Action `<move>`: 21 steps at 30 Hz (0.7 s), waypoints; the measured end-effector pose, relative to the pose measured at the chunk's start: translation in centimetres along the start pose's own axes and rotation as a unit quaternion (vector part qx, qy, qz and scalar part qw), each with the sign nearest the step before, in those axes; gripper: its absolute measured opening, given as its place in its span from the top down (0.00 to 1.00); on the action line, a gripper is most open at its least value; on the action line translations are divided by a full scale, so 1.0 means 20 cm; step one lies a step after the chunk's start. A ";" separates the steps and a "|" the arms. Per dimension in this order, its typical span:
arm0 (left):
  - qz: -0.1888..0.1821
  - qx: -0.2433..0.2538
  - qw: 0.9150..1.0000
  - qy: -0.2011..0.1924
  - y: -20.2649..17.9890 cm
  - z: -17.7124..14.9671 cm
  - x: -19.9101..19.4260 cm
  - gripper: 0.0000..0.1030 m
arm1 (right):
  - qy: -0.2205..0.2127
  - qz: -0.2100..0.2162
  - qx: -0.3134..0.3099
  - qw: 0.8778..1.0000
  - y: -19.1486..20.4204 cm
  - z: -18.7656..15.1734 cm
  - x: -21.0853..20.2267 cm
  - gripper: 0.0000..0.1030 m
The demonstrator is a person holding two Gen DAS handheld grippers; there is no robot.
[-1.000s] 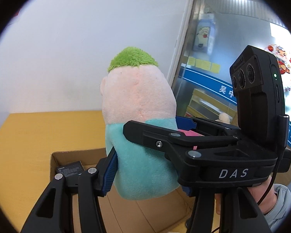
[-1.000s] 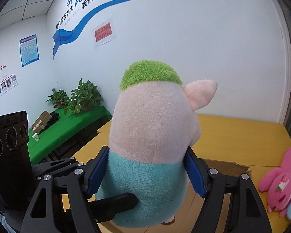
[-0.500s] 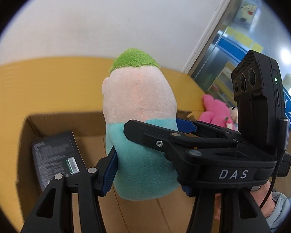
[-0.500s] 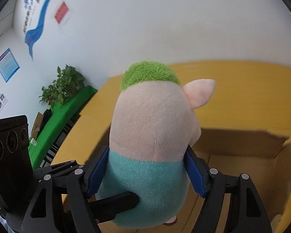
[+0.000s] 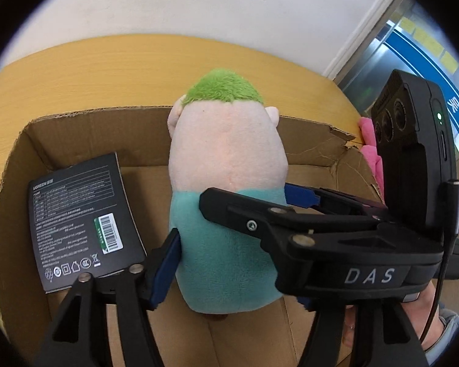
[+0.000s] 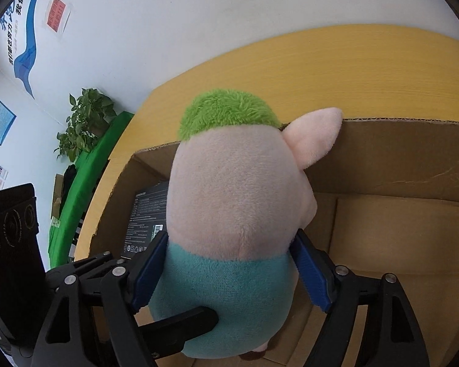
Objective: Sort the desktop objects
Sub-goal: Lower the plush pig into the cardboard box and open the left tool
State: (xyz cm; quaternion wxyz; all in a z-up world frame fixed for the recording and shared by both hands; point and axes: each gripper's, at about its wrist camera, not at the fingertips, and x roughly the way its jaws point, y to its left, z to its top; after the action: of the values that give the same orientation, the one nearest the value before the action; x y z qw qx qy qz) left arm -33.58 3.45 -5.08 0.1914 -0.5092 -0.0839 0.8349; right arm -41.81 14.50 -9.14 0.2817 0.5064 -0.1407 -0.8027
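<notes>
A plush pig (image 5: 226,183) with green hair and a teal shirt is held upright over an open cardboard box (image 5: 76,128). Both grippers grasp its teal body. My left gripper (image 5: 232,253) is shut on it, with the right gripper's black frame crossing in front. In the right wrist view my right gripper (image 6: 229,275) is shut on the pig (image 6: 235,195), blue pads pressed on both sides. A black product box (image 5: 82,217) lies inside the cardboard box at the left; it also shows behind the pig in the right wrist view (image 6: 143,217).
The cardboard box (image 6: 397,159) sits on a yellow wooden table (image 5: 107,70) by a white wall. A pink plush toy (image 5: 371,143) lies past the box's torn right corner. Potted plants (image 6: 82,122) and a green-covered table stand off to the left.
Both grippers tilted down and lowered the pig toward the inside of the cardboard box. The black product box and the box floor have come fully into view.
</notes>
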 end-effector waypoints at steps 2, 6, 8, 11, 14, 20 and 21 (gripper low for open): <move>0.003 -0.005 1.000 -0.001 0.00 -0.02 -0.03 0.36 | 0.001 0.002 0.005 1.000 0.00 -0.02 -0.02 0.20; 0.032 0.003 0.999 -0.038 -0.05 -0.09 -0.23 0.38 | -0.012 -0.004 -0.009 1.000 0.10 -0.04 -0.15 0.20; 0.030 0.016 0.997 -0.065 -0.08 -0.15 -0.37 0.37 | -0.035 -0.006 -0.037 0.999 0.20 -0.07 -0.30 0.19; 0.040 0.038 0.993 -0.108 -0.16 -0.26 -0.59 0.36 | -0.064 -0.030 -0.072 0.995 0.34 -0.16 -0.52 0.10; 0.057 0.067 0.983 -0.159 -0.23 -0.43 -0.81 0.36 | -0.099 -0.059 -0.076 0.990 0.42 -0.33 -0.76 0.00; 0.087 0.093 0.963 -0.237 -0.31 -0.65 -1.09 0.21 | -0.132 -0.164 -0.079 0.974 0.42 -0.69 -1.07 0.00; 0.089 0.098 0.961 -0.242 -0.32 -0.72 -1.12 0.21 | -0.137 -0.174 -0.083 0.972 0.44 -0.75 -1.10 0.00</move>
State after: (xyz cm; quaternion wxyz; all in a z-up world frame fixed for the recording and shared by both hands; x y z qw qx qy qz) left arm -10.30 -0.60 8.67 0.1399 -0.2761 0.0002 0.9509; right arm -18.50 21.42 4.78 0.1563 0.3835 -0.0205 -0.9100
